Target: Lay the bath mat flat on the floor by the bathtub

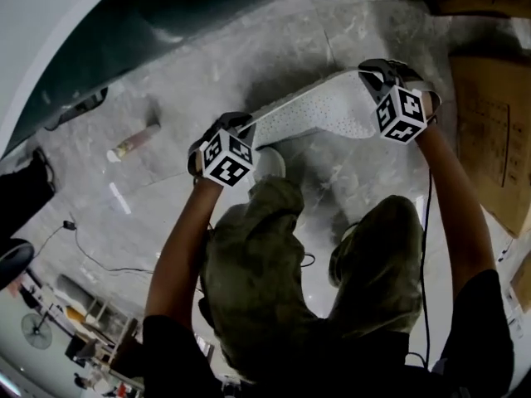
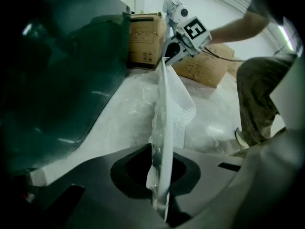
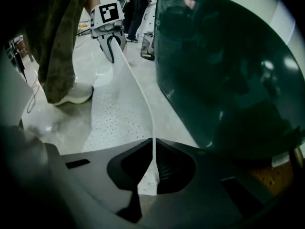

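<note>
Beside tub (image 1: 99,31) | mat (image 1: 319,110) is held stretched, long axis along tub | left gripper (image 1: 247,129) and right gripper (image 1: 375,77) each clamped on a mat end | floor (image 1: 199,73) just below

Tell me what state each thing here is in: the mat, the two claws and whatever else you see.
bath mat, held up by one edge, stretched out, not yet flat.
left claw, shut on the bath mat.
right claw, shut on the bath mat.
bathtub, standing beside the mat; its inside is not visible.
small bottle, lying on its side.
</note>
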Demonstrator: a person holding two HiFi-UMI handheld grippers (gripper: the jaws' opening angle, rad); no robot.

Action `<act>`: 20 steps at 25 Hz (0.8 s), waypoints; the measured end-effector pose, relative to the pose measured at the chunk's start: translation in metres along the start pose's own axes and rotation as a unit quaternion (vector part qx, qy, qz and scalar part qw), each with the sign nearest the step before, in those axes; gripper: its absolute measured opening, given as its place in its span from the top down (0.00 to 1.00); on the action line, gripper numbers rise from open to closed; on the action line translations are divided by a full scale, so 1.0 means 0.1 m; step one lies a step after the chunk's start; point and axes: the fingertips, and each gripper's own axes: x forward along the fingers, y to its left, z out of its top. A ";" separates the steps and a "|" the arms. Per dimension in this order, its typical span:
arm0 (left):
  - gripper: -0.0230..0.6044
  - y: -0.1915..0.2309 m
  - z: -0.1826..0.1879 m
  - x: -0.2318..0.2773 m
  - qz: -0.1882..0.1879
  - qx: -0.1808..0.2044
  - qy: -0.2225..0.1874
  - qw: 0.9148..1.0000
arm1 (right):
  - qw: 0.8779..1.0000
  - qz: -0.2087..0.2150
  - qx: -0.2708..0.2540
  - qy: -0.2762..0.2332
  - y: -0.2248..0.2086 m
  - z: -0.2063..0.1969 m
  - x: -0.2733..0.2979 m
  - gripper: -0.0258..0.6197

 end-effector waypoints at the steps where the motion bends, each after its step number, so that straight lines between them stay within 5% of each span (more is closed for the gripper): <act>1: 0.92 0.04 -0.04 0.09 0.002 -0.015 -0.011 1.000 | 1.000 -0.011 -0.004 -0.003 0.00 0.00 0.10 0.92; 10: 0.92 0.12 -0.28 0.72 0.044 -0.019 -0.053 0.997 | 0.998 -0.044 -0.023 -0.032 0.01 -0.07 0.67 0.92; 20: 0.91 0.42 -0.37 0.92 0.098 -0.002 -0.045 0.994 | 0.999 -0.029 -0.022 -0.021 0.14 -0.16 0.98 0.92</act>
